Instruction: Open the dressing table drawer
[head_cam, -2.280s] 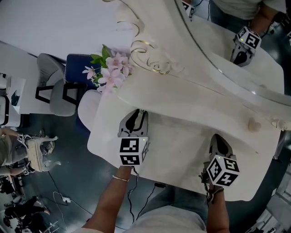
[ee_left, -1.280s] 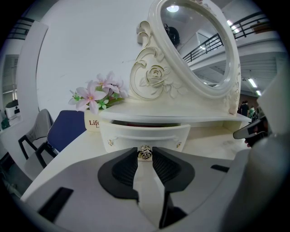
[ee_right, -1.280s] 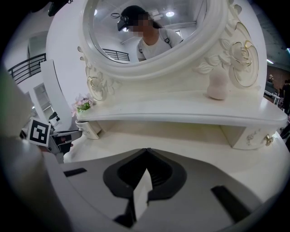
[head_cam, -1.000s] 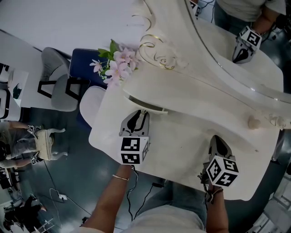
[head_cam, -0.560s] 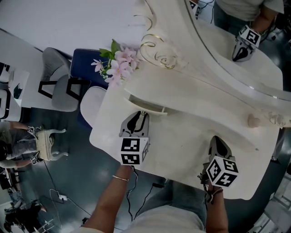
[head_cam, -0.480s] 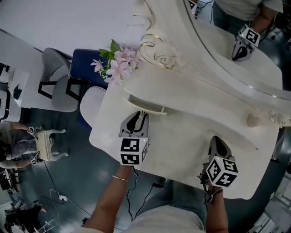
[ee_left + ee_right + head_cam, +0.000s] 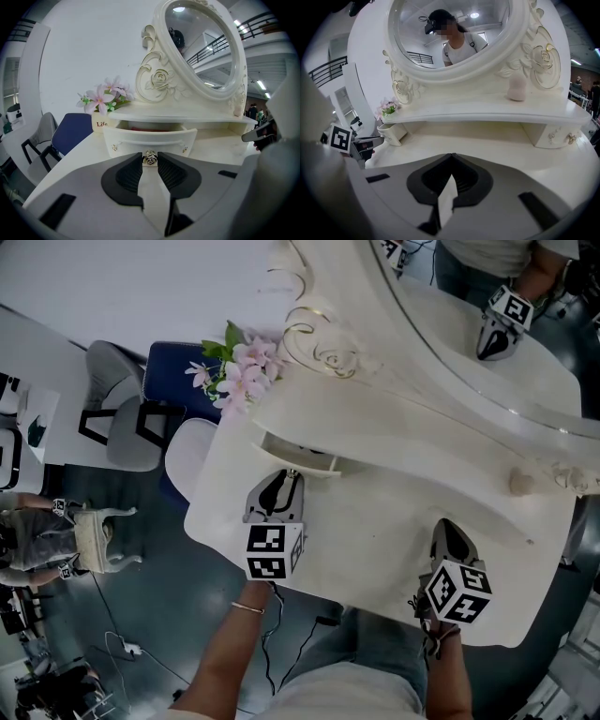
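Note:
The cream dressing table (image 7: pixel 394 549) has a small drawer (image 7: pixel 298 448) under its left shelf, pulled partway out. In the left gripper view the drawer front (image 7: pixel 126 140) faces me, with a reddish lining showing inside. My left gripper (image 7: pixel 150 156) is shut on the drawer's small metal knob (image 7: pixel 150 160); in the head view the left gripper (image 7: pixel 292 474) reaches to the drawer front. The right gripper (image 7: pixel 448 525) hovers over the tabletop near the front right. Its jaws meet at the tips in the right gripper view (image 7: pixel 451 155), with nothing between them.
An oval mirror (image 7: pixel 487 334) stands at the back. Pink flowers in a pot (image 7: pixel 240 369) sit at the table's left end. A pink ornament (image 7: pixel 516 88) is on the shelf, and a second small drawer (image 7: pixel 557 134) is at the right. Chairs (image 7: pixel 141 418) stand to the left.
The drawer has slid further out from under the shelf with the left gripper on its knob. The right gripper has kept still.

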The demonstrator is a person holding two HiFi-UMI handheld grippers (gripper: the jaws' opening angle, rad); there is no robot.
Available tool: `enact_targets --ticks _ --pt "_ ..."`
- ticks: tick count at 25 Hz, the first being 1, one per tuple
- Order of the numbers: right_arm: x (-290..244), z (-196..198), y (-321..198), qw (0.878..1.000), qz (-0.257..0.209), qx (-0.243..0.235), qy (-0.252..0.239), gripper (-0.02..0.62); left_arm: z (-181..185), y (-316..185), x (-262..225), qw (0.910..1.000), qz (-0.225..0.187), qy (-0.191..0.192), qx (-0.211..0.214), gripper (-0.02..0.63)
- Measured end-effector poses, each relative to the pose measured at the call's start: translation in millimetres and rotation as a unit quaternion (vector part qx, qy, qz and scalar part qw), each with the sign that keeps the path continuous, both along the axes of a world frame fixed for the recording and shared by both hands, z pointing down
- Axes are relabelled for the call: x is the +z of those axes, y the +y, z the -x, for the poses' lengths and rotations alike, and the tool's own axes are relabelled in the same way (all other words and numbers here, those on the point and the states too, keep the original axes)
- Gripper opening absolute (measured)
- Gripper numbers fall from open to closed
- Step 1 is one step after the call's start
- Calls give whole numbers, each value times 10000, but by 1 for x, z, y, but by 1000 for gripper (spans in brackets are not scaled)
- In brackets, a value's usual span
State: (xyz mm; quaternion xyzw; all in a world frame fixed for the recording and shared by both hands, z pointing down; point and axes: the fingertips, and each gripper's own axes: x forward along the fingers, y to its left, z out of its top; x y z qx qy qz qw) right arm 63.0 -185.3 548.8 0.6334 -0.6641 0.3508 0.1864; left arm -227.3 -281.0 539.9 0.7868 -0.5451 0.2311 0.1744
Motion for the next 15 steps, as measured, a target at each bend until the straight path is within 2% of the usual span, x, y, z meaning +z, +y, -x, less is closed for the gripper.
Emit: enact_targets --ticks 15 --pt "0 2 2 10000 19 -53 -21 8 2 7 0 10000 12 3 -39 112"
